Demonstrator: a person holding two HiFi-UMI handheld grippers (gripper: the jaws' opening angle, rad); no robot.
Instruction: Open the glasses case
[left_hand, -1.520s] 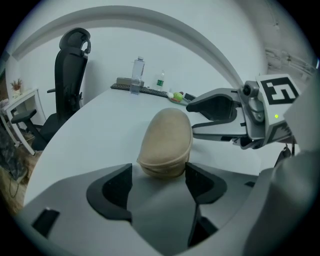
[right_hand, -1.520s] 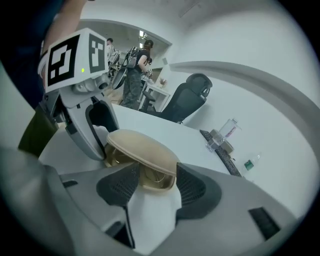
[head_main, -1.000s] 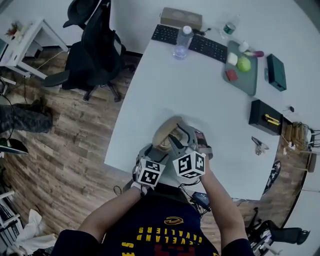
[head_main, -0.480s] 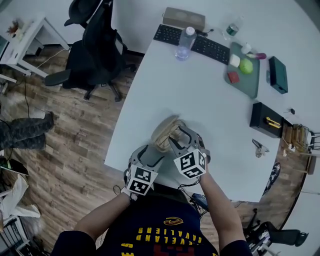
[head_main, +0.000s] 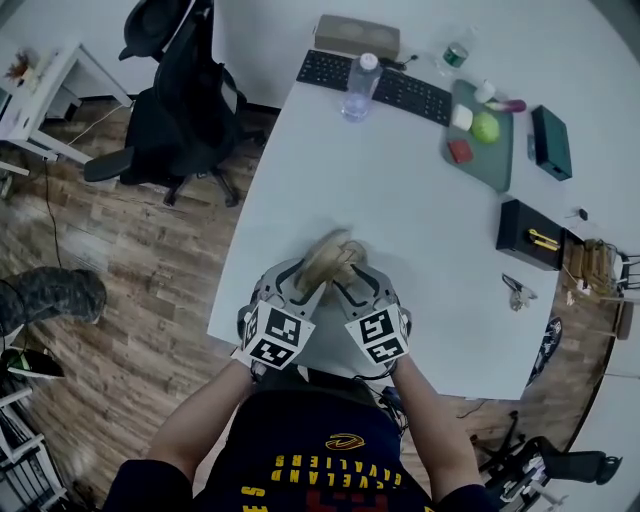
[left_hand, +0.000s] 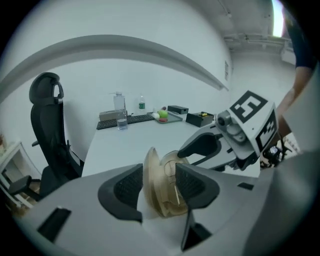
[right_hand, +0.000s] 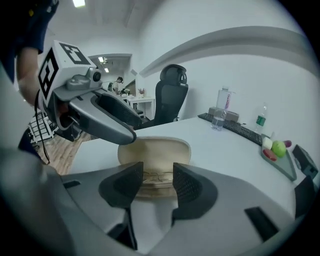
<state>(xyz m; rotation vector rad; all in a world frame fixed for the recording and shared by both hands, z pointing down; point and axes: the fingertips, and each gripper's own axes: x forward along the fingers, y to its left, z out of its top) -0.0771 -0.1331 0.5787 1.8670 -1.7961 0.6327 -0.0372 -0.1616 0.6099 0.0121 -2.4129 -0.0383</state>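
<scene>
Glasses case (head_main: 325, 262) sits open on the white bench (head_main: 400, 180), close to the edge nearest the person, between the two gripper tips.

Risks, my read:
- The case is near the bench edge and neither gripper has it pinned. A nudge from either one could slide it toward the person and off.
- The left gripper (left_hand: 159, 175) straddles the end of the upright lid (left_hand: 150, 170). Closing further or dropping could fold the lid back over the base and snap it shut.
- The spectacles (right_hand: 156, 176) lie loose in the base (right_hand: 156, 189), so a tip or a jolt could spill them.

Positions:
- Left gripper: jaws apart and just been closing, with the lid end between them. The lid is close against one pad with a gap to the other, so it doesn't look clamped. In the right gripper view its near jaw tip reaches the lid's upper corner.
- Right gripper (right_hand: 157, 172): jaws apart and just been closing. They point at the long front of the base, which is wider than the gap and lies just ahead of the tips. Nothing is pinched.
</scene>
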